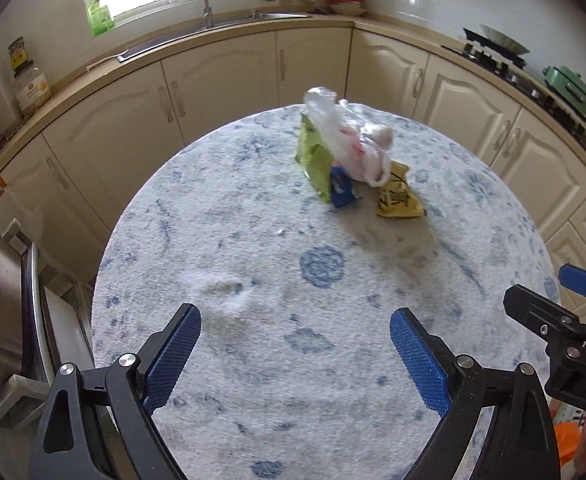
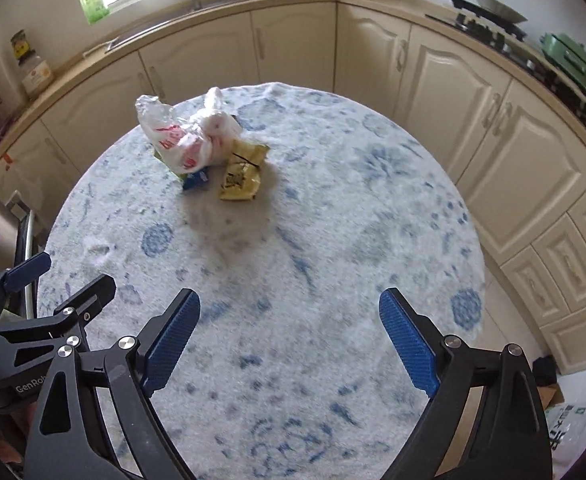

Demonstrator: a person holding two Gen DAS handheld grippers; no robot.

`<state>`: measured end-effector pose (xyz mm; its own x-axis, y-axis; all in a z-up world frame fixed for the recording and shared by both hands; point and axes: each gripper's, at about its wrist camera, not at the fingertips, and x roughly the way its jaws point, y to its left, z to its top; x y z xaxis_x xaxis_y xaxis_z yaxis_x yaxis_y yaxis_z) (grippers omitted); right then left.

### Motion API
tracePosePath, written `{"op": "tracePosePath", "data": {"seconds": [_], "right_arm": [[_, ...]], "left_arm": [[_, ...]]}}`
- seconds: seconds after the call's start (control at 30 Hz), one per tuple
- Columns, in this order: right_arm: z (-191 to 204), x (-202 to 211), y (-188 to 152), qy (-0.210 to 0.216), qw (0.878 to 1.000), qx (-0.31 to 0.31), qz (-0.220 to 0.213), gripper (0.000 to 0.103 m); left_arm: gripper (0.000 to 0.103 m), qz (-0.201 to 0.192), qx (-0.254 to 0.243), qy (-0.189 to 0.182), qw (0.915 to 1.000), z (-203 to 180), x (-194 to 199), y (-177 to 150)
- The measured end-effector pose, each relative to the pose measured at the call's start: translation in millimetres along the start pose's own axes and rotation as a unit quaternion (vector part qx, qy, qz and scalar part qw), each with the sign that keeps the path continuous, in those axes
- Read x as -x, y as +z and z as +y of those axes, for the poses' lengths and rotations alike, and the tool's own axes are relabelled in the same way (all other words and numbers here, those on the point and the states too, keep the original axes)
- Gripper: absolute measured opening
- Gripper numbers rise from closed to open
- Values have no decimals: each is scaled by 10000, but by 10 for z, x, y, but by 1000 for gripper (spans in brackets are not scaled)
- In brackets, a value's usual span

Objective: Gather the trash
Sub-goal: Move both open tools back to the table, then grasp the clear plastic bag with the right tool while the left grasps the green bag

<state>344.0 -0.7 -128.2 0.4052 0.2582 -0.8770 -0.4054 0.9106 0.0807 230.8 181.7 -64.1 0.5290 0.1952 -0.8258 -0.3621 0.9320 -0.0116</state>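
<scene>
A heap of trash sits on the far part of a round table with a blue-and-white cloth: a crumpled white plastic bag, a green packet, a small blue wrapper and a yellow wrapper. The right wrist view shows the same bag, blue wrapper and yellow wrapper. My left gripper is open and empty above the near table edge. My right gripper is open and empty, beside the left one, which shows at the left.
Cream kitchen cabinets curve around behind the table, with a sink under a window and a stove at the right. A steel appliance stands left of the table. A jar is on the counter.
</scene>
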Motion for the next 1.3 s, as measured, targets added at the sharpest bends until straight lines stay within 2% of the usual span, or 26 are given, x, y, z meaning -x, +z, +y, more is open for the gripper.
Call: {"op": "tracePosePath", "data": {"seconds": [0.13,0.4,0.53,0.63,0.7,0.73,0.77,0.8,0.87,1.07,1.3], "right_arm": [[277,-167,326,78,9994,344,31,95],[673,-604,869,-30,9963,846,140,97],[720,-947,1100,-107,9958,852,305,97],[687,-1204,1220,88,9964,698,470,97],[652,-1305,1277,234,9968,617,450,93],[643,-1336,1301,296,9967,617,430,81],[625,-1360,1314,336,9966,622,418,57],[623,-1382,1328,399,9962,631,456,47],[582,-1391,1332,572,9955,595,461,46],[415,-1235,1313,720,9960,436,288,44],[113,-978,1375,825,9964,148,-93,44]], "left_arm": [[95,63,251,128,9996,251,-143,209],[95,158,544,290,9980,633,-524,654],[95,241,670,250,9971,806,-729,827],[95,283,754,290,9963,900,-870,920],[95,332,783,248,9961,938,-961,970],[95,361,781,228,9960,944,-1002,987],[95,394,769,219,9960,943,-1044,1012],[95,415,761,215,9960,930,-1078,1022],[95,452,750,179,9960,900,-1153,1060],[95,527,605,14,9968,695,-1299,1170],[95,727,535,-29,9959,452,-1581,1288]]}}
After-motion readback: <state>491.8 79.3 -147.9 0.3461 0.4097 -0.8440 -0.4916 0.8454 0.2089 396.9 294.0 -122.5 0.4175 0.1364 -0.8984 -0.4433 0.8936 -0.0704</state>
